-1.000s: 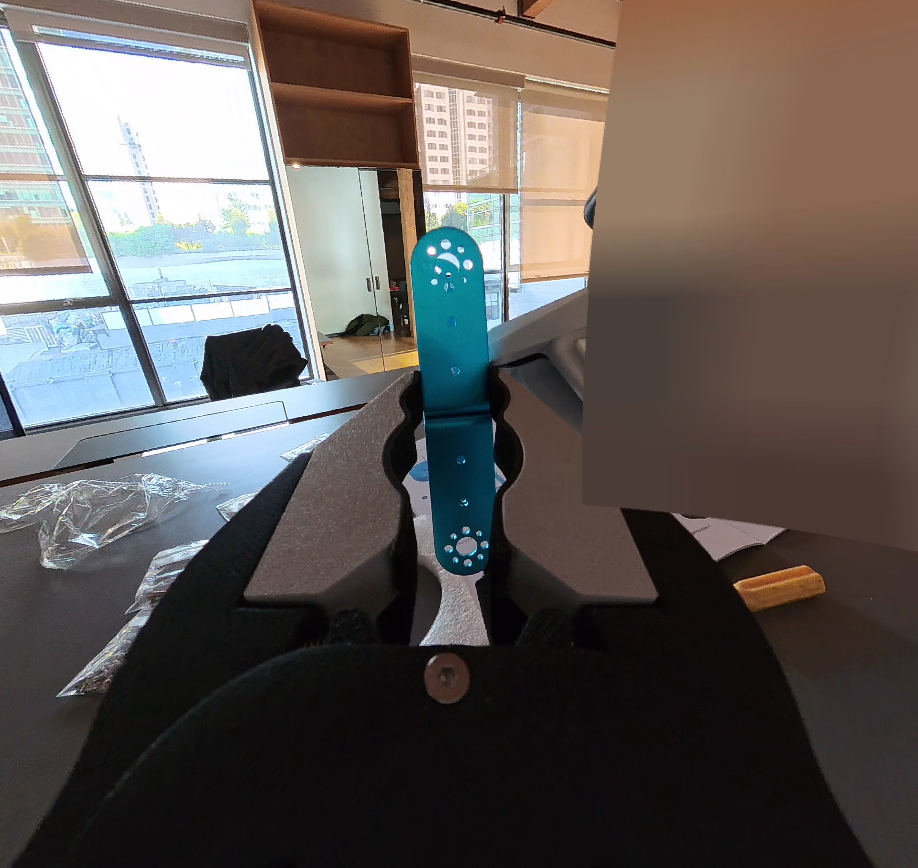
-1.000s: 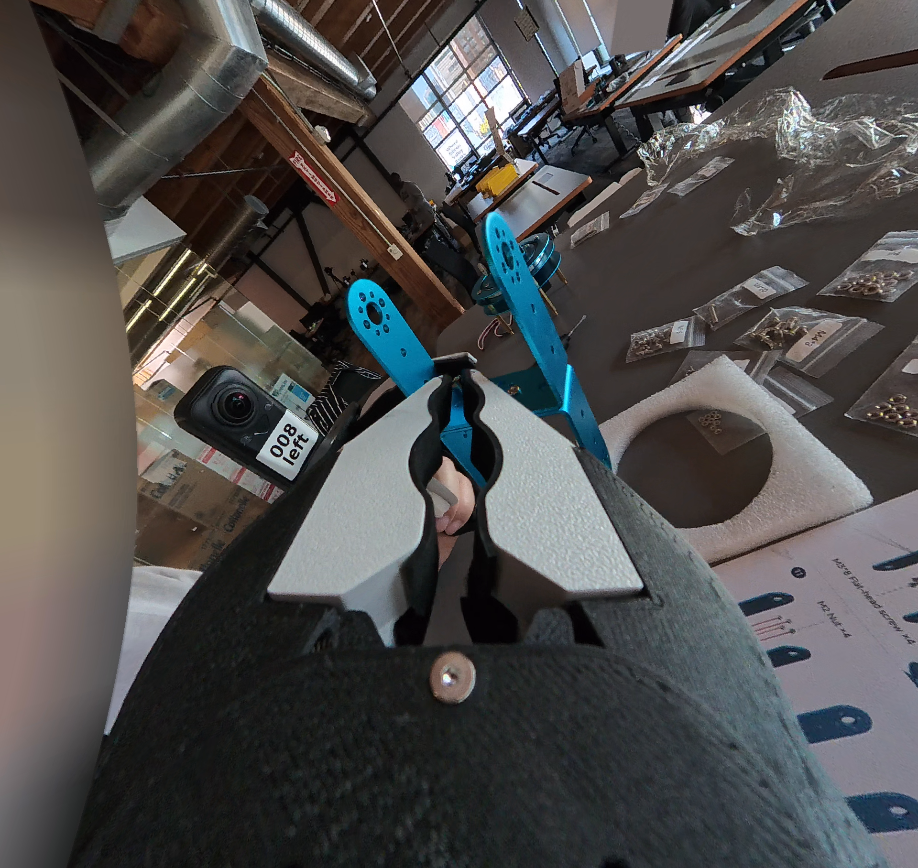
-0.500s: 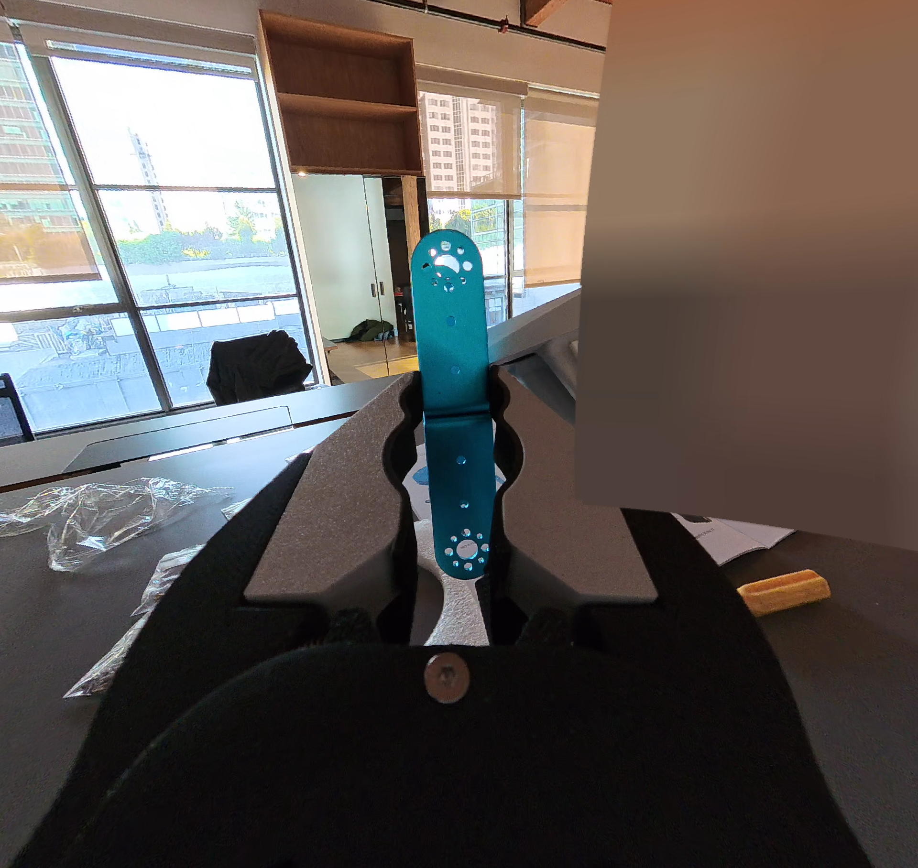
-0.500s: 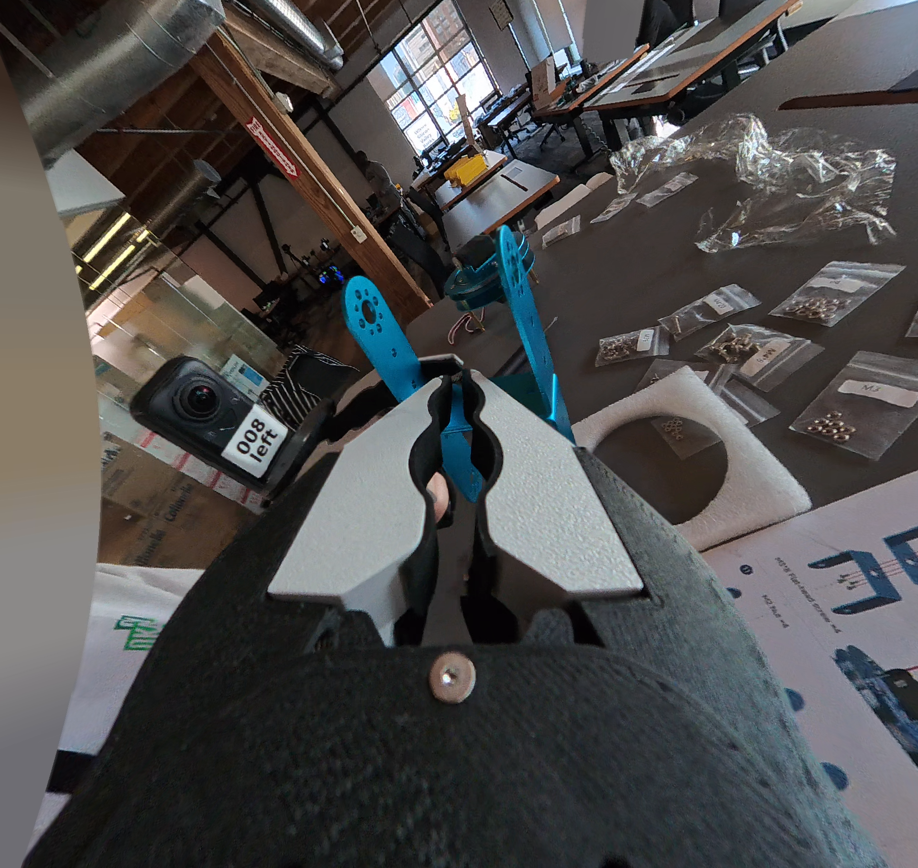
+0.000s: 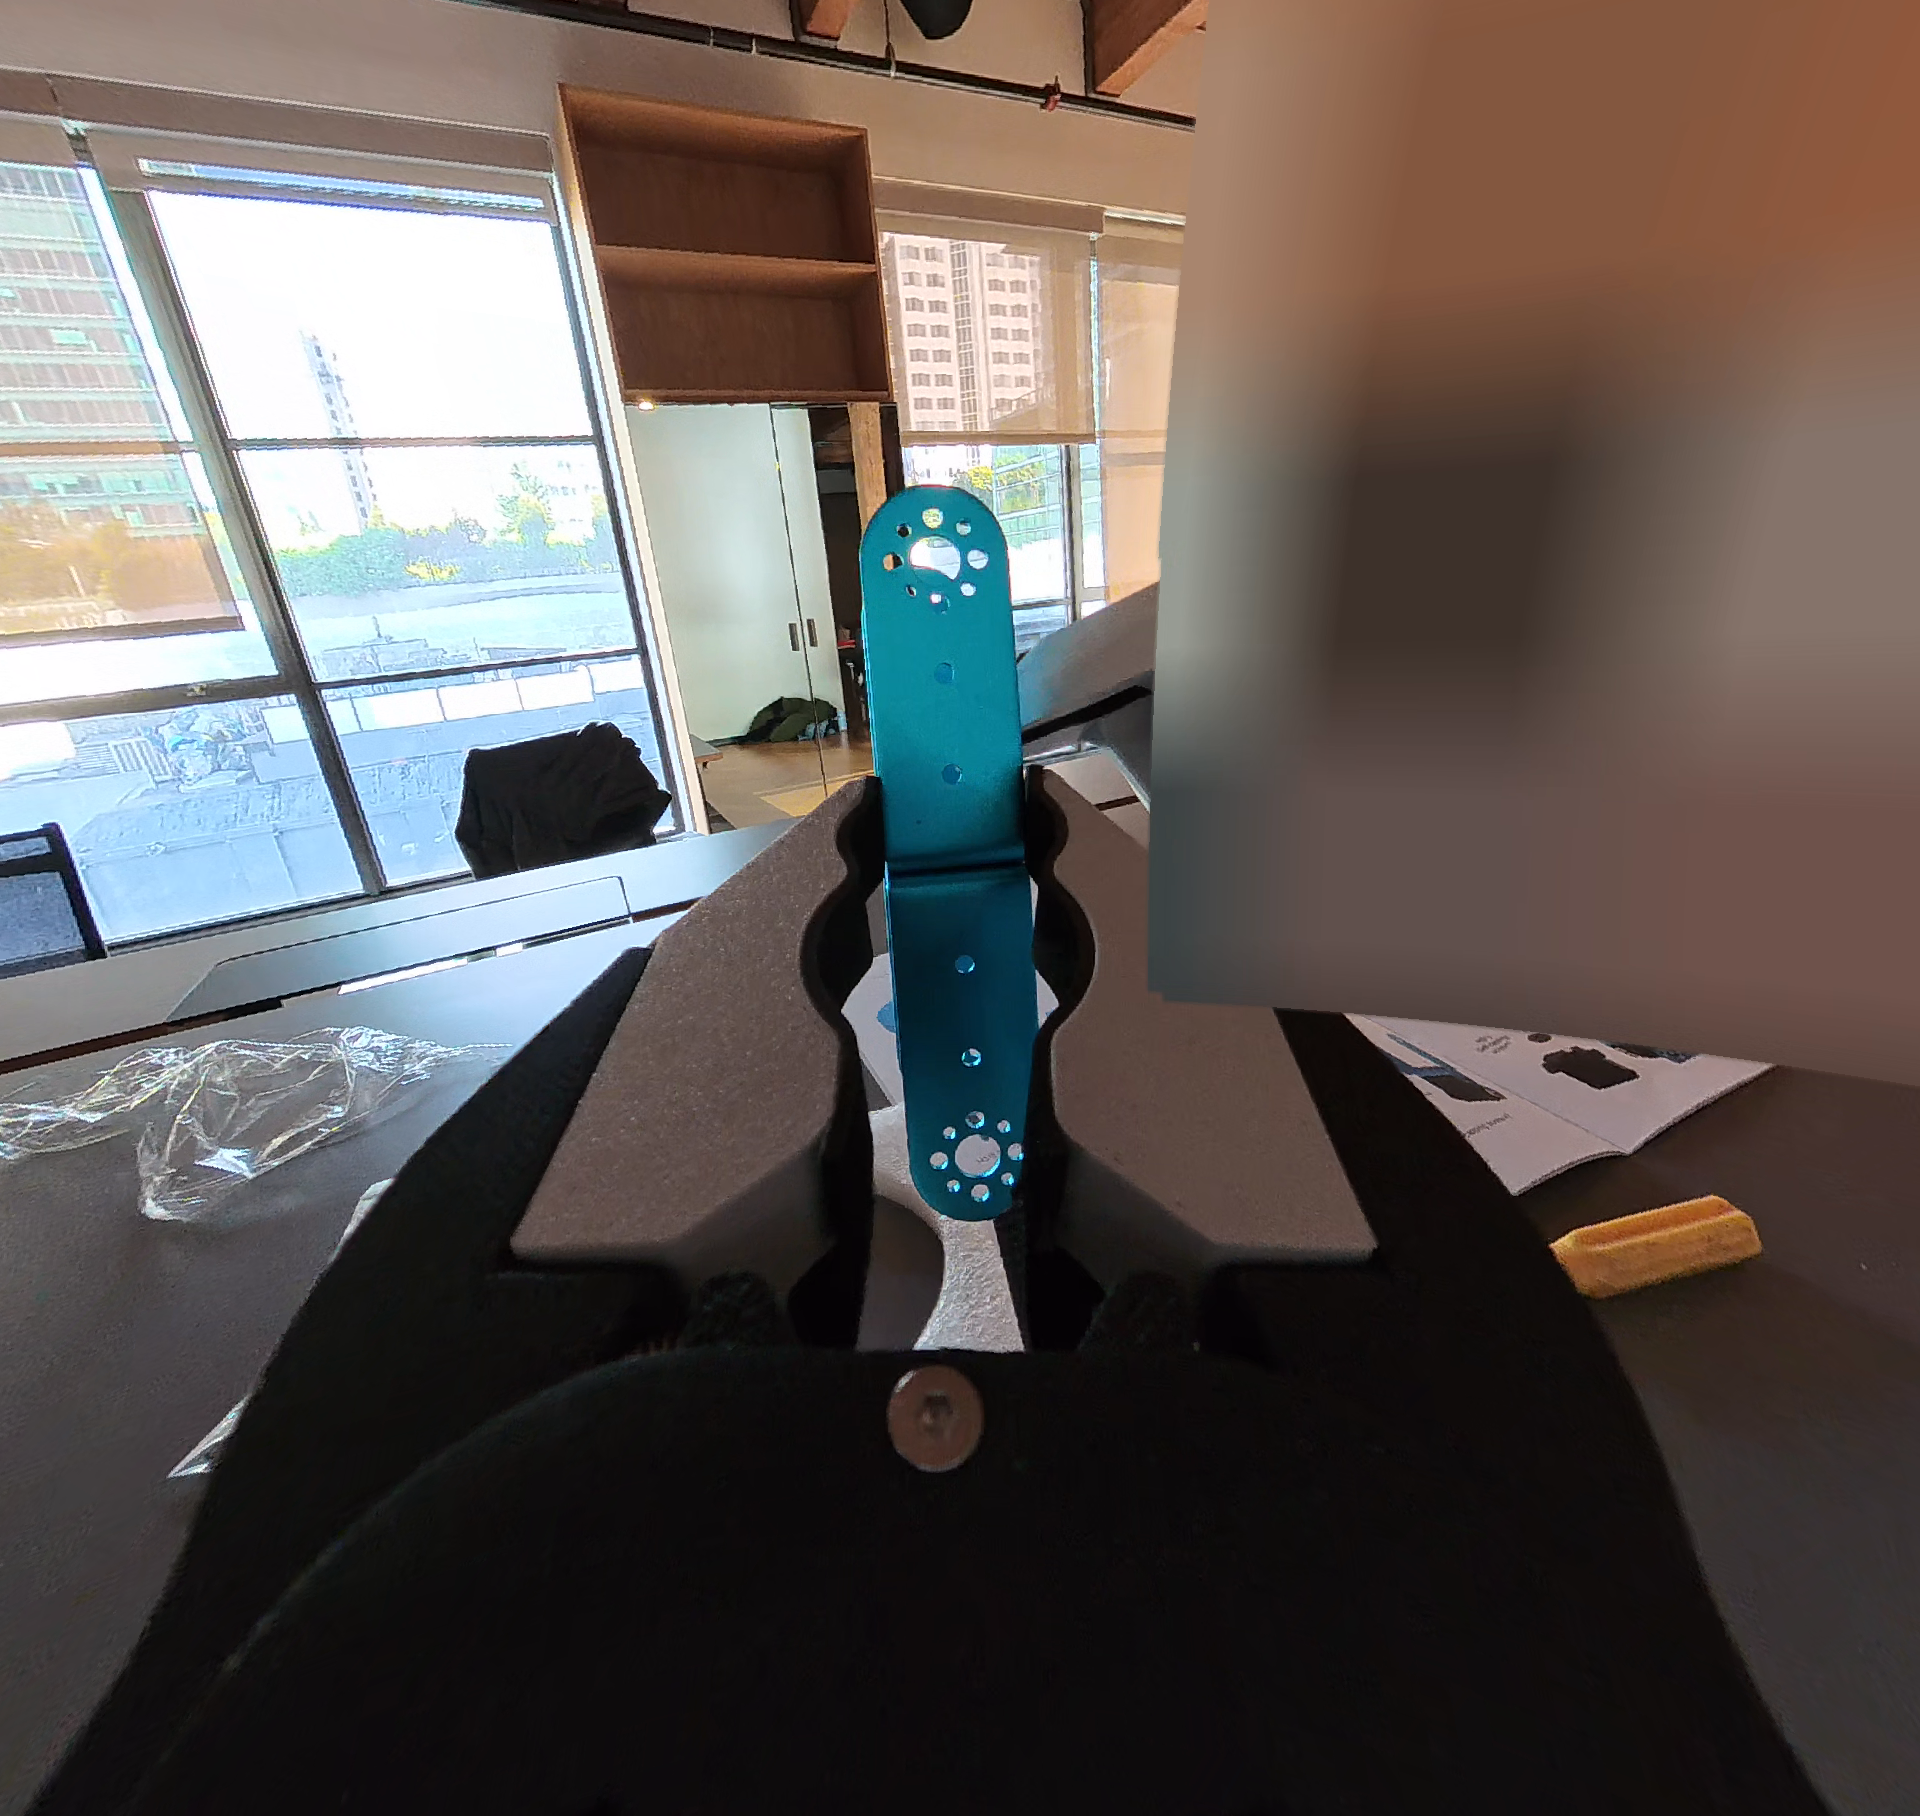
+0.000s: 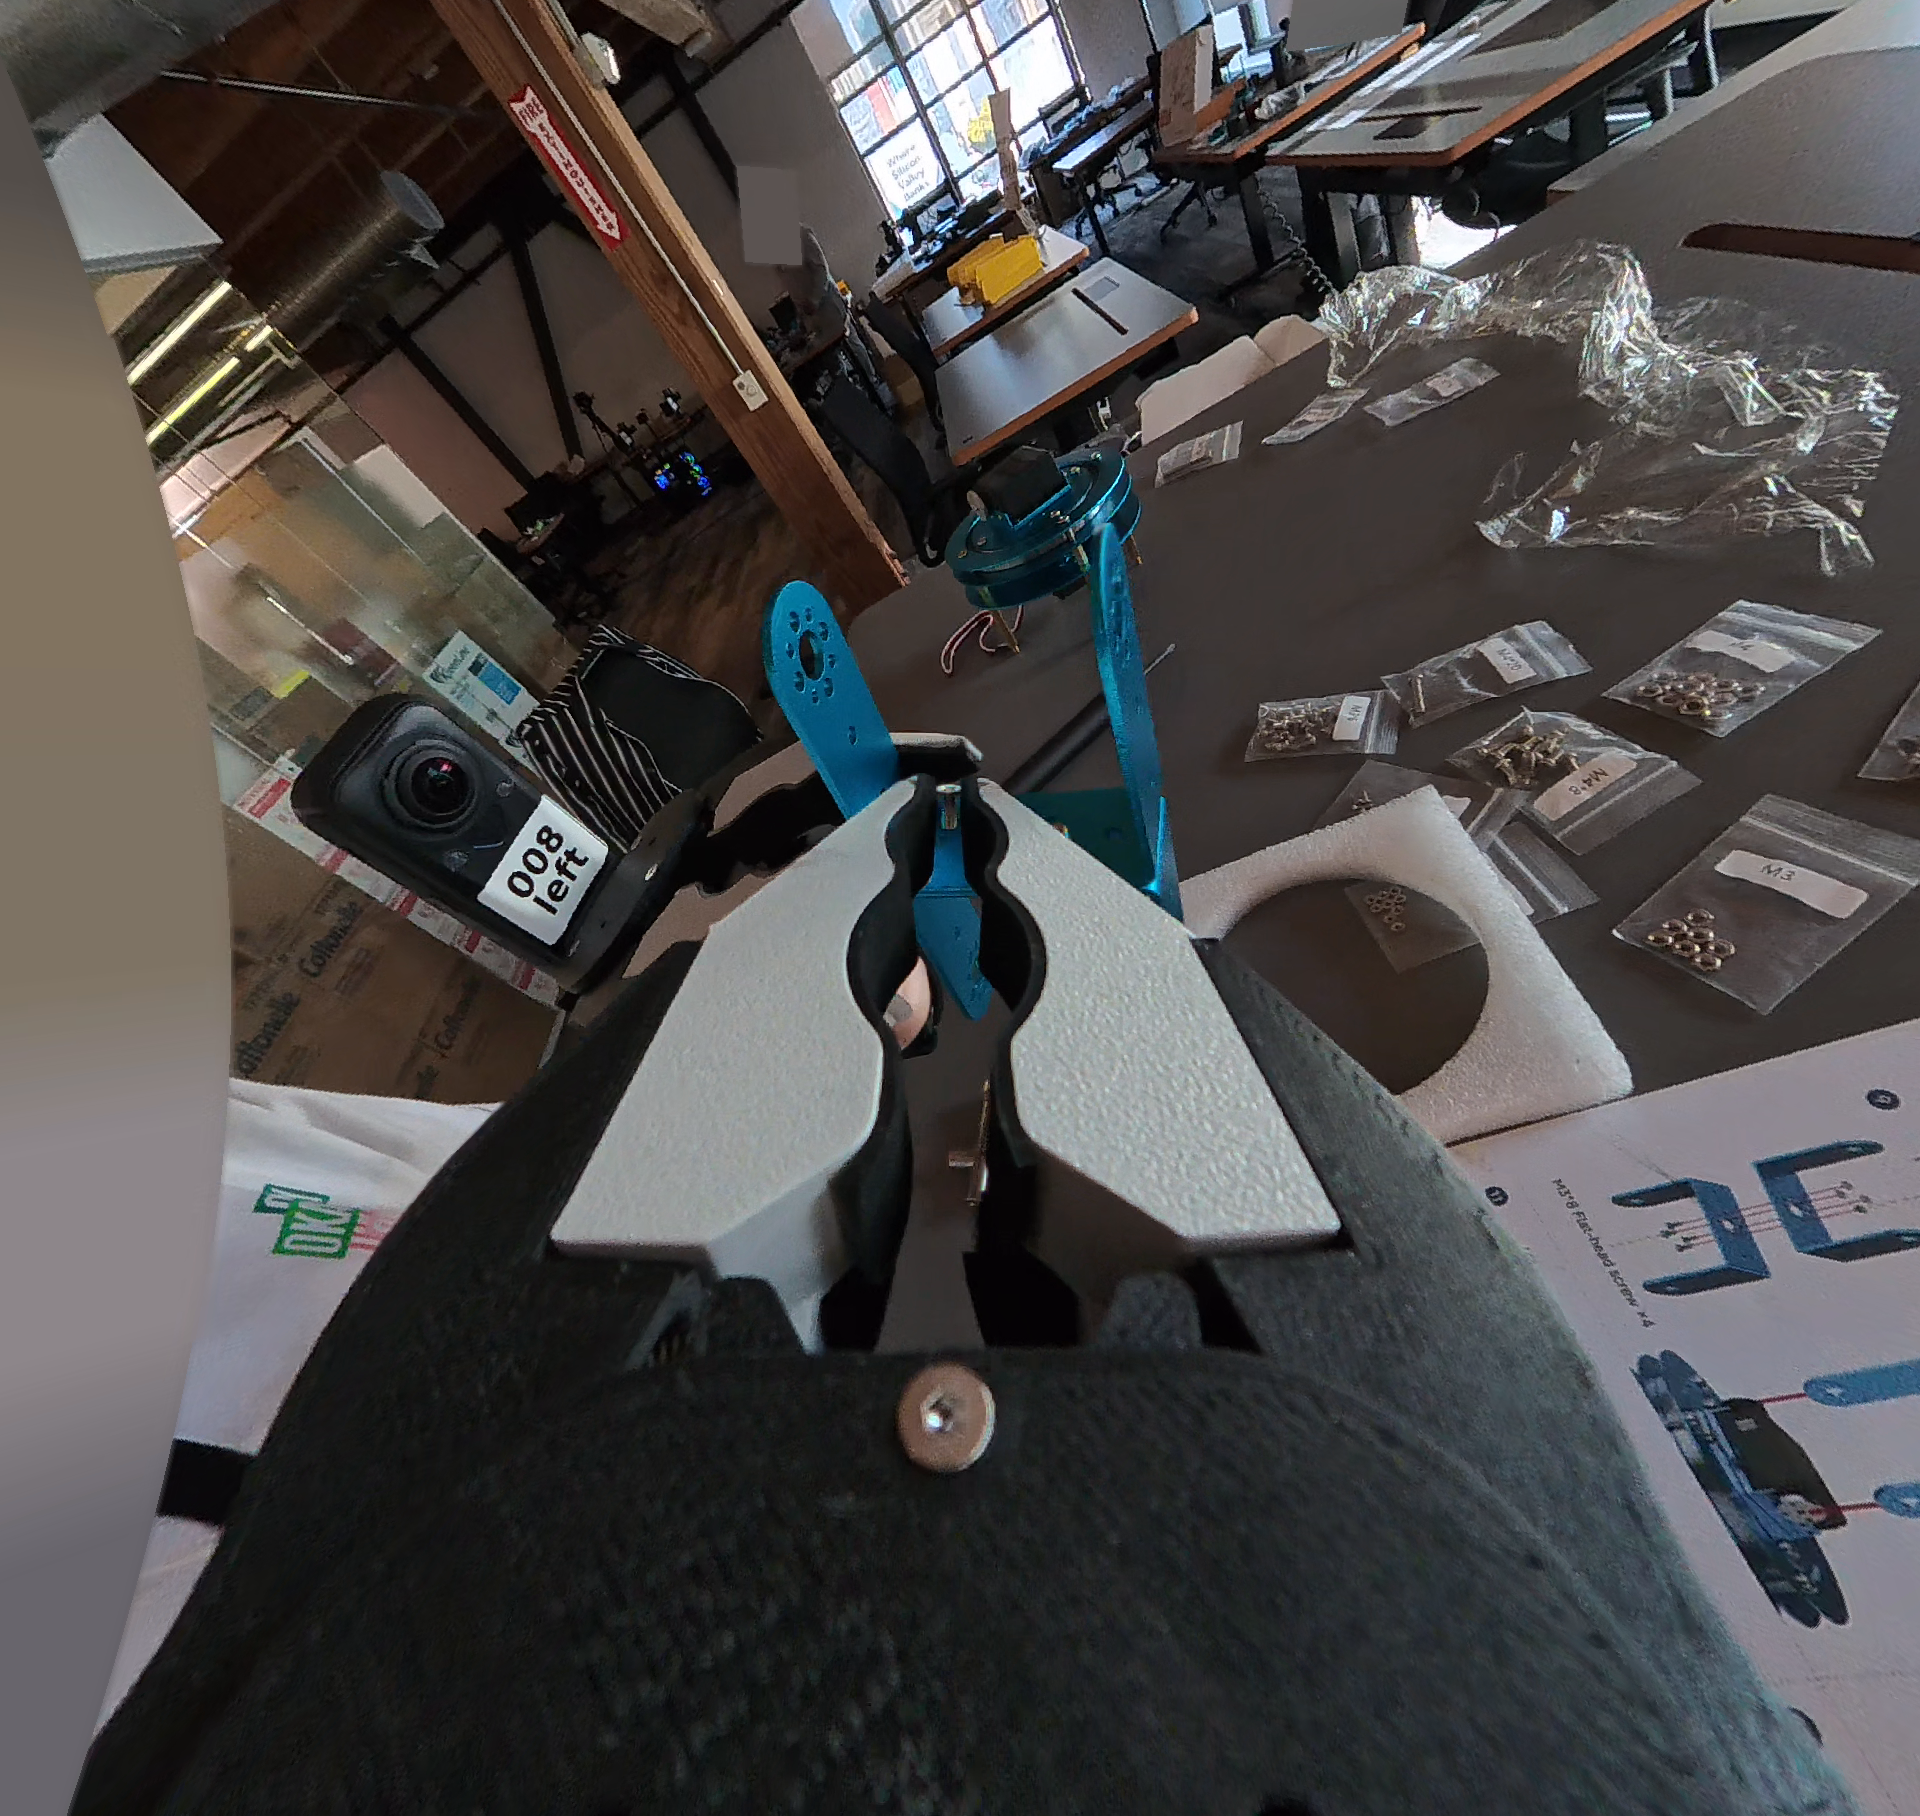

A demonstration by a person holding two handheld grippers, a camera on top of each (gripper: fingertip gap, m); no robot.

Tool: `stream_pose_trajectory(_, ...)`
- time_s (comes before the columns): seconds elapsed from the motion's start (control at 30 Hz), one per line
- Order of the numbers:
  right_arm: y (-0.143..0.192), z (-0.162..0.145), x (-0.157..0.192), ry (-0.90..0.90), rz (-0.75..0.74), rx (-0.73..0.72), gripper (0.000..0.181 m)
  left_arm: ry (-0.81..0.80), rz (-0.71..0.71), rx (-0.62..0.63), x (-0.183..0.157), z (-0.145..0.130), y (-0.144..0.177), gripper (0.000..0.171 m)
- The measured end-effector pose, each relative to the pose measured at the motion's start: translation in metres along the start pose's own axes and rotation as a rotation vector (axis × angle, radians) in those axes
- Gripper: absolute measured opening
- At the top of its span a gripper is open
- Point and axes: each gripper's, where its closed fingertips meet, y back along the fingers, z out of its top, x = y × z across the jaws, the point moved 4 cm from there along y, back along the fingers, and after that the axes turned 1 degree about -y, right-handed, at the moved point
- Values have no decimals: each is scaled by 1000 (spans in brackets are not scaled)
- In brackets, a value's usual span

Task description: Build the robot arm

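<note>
My left gripper (image 5: 951, 816) is shut on a blue metal bracket (image 5: 940, 686) with rows of holes and holds it upright above the dark table (image 5: 1714, 1403). In the right wrist view the same bracket (image 6: 1127, 727) shows as a U shape with two arms pointing up. My right gripper (image 6: 948, 792) sits just in front of the bracket's base, its jaws shut on a small silver screw (image 6: 948, 810) at the tips. The left gripper's camera (image 6: 436, 800) shows to the left. A second small screw (image 6: 971, 1161) lies below, between my right fingers.
Several small bags of screws and nuts (image 6: 1756, 893) lie on the table, beside a white foam piece (image 6: 1538, 1028) with a round hole. An instruction sheet (image 6: 1714, 1351), crumpled clear plastic (image 6: 1662, 395), a round blue assembly (image 6: 1039, 530) and a yellow block (image 5: 1652, 1241) are nearby. My two grippers' fingertips are within a few centimetres of each other.
The right wrist view has rolled and the table now lies flatter in it. The screw now shows at the right gripper's tips. The left gripper keeps the bracket, almost still.
</note>
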Motion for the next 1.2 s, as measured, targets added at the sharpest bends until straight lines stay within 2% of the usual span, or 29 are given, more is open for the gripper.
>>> stream_pose_trajectory(0.33, 0, -3, 1, -91, 40, -35, 4, -56, 4, -30, -6, 5, 3, 24)
stream_pose_trajectory(0.6, 3, -4, 6, -36, -7, -169, 3, -36, -15, -70, -9, 11, 6, 24)
stream_pose_trajectory(0.83, -1, -9, 17, 82, -47, -170, 3, -48, -23, -115, -12, 17, 12, 24)
stream_pose_trajectory(1.2, -1, -9, 16, 103, -48, -146, 3, -61, -32, -113, -13, 17, 12, 24)
